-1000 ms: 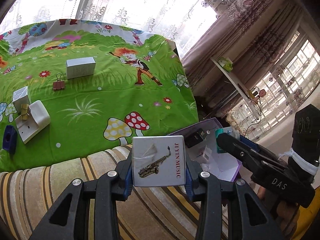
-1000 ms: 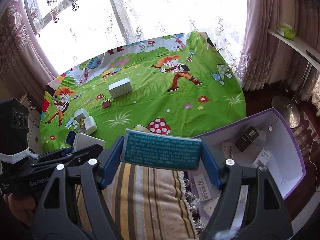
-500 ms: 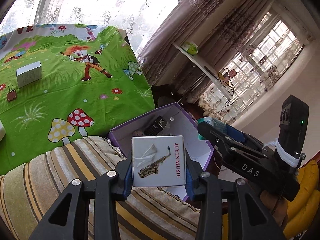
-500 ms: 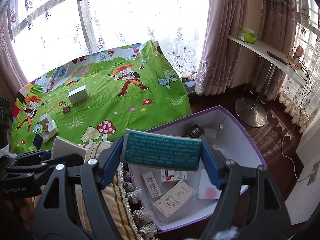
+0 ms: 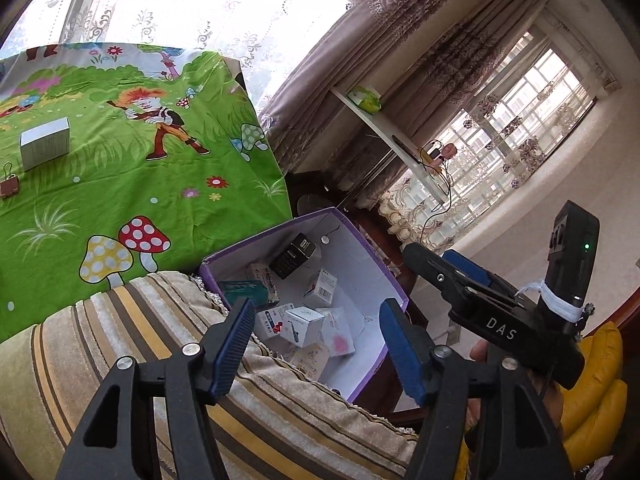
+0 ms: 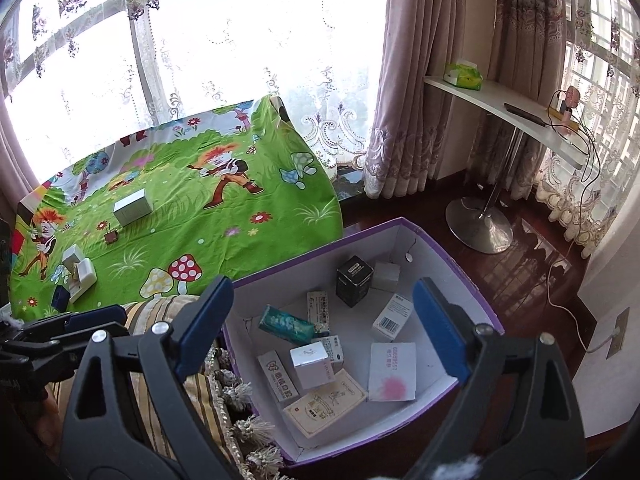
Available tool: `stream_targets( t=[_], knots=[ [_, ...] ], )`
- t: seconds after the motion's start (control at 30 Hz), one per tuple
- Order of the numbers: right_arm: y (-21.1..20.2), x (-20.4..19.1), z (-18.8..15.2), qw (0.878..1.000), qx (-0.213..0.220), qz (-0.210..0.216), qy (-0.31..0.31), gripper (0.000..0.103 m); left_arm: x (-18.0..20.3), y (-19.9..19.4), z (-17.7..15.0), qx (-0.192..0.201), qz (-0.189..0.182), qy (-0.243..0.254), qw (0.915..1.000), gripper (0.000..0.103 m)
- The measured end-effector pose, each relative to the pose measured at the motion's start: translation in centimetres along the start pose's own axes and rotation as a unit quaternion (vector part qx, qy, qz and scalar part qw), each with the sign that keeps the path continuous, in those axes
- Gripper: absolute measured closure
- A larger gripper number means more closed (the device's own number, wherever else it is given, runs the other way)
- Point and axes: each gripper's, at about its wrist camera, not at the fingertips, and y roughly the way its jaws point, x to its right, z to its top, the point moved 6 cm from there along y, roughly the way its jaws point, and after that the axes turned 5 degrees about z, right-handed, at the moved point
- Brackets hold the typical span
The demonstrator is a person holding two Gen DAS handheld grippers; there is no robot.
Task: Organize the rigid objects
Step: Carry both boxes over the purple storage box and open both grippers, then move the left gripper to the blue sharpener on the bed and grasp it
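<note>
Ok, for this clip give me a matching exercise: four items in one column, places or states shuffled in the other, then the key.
Items
1. teal box
2. grey box
3. tissue pack
4. left tool

Places or states
A. on the green cartoon sheet
B. open, nothing between its pads
C. inside the purple bin
D. on the white shelf

Pairs: 1-C, 2-A, 3-D, 4-B

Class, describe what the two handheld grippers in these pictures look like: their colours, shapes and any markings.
The left gripper and the right gripper are alike: black plastic frames with triangular cut-outs, silver screws and flat, ribbed blue pads. Seen from the side, the right one bears white letters "DAS", and a black camera block with a green light is tied on with white string.
</note>
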Motion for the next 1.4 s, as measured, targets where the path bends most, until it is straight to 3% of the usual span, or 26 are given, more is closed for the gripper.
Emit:
stream_targets(
  t=[0.43,0.77,1.03,1.4],
  knots=[
    [-0.1,-1.8,0.1,1.0,-0.004,0.015,-0.019,0.01,-2.4,-3.0,0.7,0.037,0.029,-0.012,0.9988,0.037],
    [0.1,-3.5,0.0,0.999,-0.01,0.027,-0.039,0.01,-7.3,-7.0,0.9,0.064,0.07,-0.052,0.9941,0.037],
    [0.7,-5.2,-0.4,0.998,-0.021,0.038,-0.054,0.01,-13.5,-11.6,-0.8,0.081,0.129,-0.098,0.9836,0.037],
    [1.9,-9.2,-0.9,0.993,-0.038,0.064,-0.089,0.01,-22.0,-16.3,-3.7,0.065,0.213,-0.156,0.9623,0.037]
  ],
)
